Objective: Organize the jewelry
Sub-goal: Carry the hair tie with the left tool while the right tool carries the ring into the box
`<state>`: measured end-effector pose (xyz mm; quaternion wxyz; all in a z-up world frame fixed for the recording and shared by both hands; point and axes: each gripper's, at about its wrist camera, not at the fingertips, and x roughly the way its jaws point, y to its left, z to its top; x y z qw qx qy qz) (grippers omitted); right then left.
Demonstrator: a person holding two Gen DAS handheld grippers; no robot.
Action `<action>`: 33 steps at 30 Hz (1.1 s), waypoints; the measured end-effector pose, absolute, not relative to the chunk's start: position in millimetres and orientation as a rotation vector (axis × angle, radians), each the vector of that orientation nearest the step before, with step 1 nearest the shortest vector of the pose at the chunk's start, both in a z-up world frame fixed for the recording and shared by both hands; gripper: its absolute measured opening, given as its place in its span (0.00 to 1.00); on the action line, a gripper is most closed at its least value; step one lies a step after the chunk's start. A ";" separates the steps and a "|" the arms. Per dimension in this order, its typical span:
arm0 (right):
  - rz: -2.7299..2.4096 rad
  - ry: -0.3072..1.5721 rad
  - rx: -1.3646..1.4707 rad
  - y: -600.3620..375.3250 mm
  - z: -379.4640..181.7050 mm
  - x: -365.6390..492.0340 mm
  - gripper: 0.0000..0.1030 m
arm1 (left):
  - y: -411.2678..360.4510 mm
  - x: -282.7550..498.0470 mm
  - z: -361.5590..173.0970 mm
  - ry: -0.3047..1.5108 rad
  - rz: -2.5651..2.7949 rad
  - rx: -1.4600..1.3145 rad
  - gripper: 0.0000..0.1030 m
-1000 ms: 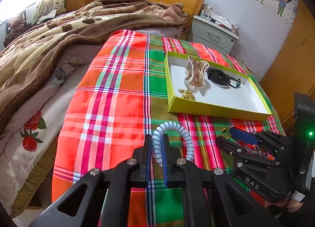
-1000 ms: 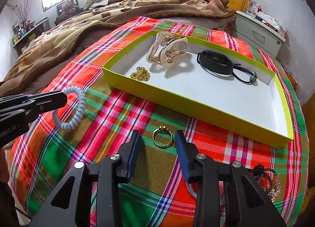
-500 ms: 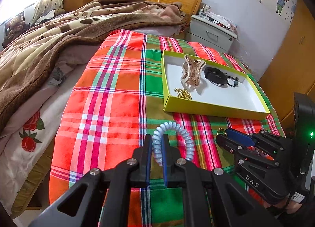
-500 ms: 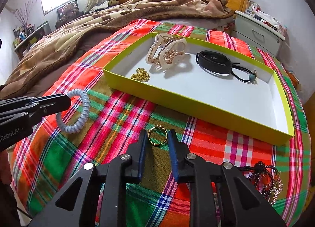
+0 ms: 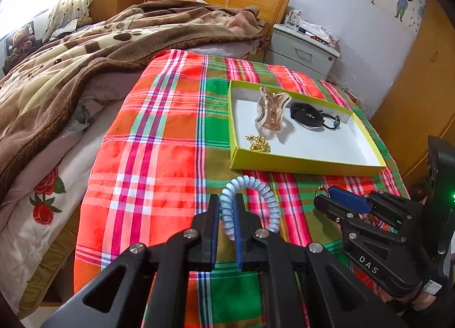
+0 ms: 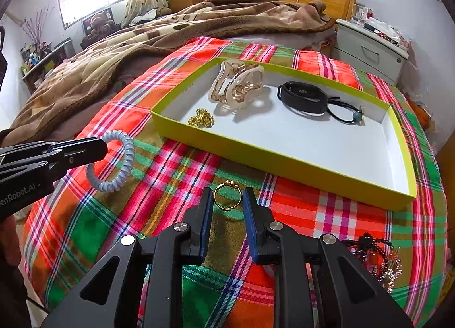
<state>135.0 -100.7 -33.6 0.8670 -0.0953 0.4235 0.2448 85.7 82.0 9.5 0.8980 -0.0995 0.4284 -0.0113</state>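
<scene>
A pale blue spiral hair tie [image 5: 267, 191] hangs from my left gripper [image 5: 227, 200], which is shut on one side of its coil just above the plaid cloth. From the right wrist view that left gripper [image 6: 103, 147] and the hair tie [image 6: 125, 168] sit at the left. My right gripper [image 6: 227, 194] is closed around a gold ring [image 6: 227, 184], a pad against each side. In the left wrist view the right gripper [image 5: 322, 200] shows the ring [image 5: 320, 188] at its tip. The yellow-green box [image 6: 256, 157] lies just beyond.
Inside the box lie a clear hair claw [image 6: 239, 86], a black band [image 6: 301, 96] and a gold chain [image 6: 202, 121]. A tangle of dark and orange beads [image 6: 378, 257] lies on the cloth at the right. A brown blanket [image 5: 71, 66] covers the bed's left side.
My right gripper's jaws have come together from wide apart onto the gold ring. The left gripper keeps the hair tie as before.
</scene>
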 end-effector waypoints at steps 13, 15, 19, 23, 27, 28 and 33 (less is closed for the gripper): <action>0.487 0.827 -0.150 -126.1 -3.2 144.4 0.21 | 60.1 106.1 37.8 0.850 -0.076 -0.169 0.10; 0.481 0.821 -0.144 -131.9 0.5 148.1 0.21 | 56.1 112.4 41.0 0.851 -0.084 -0.172 0.10; 0.461 0.812 -0.125 -144.7 6.2 158.0 0.21 | 44.1 129.1 45.4 0.849 -0.122 -0.177 0.10; 0.432 0.802 -0.114 -160.1 11.6 170.4 0.21 | 28.8 144.3 49.1 0.843 -0.142 -0.158 0.10; 0.408 0.804 -0.099 -175.3 13.1 185.1 0.21 | 12.5 163.3 47.5 0.859 -0.176 -0.148 0.10; 0.406 0.807 -0.095 -178.0 13.2 188.8 0.21 | 8.8 168.0 46.4 0.866 -0.181 -0.144 0.10; 0.384 0.825 -0.097 -191.1 8.6 206.8 0.21 | -6.4 190.7 34.4 0.905 -0.206 -0.141 0.10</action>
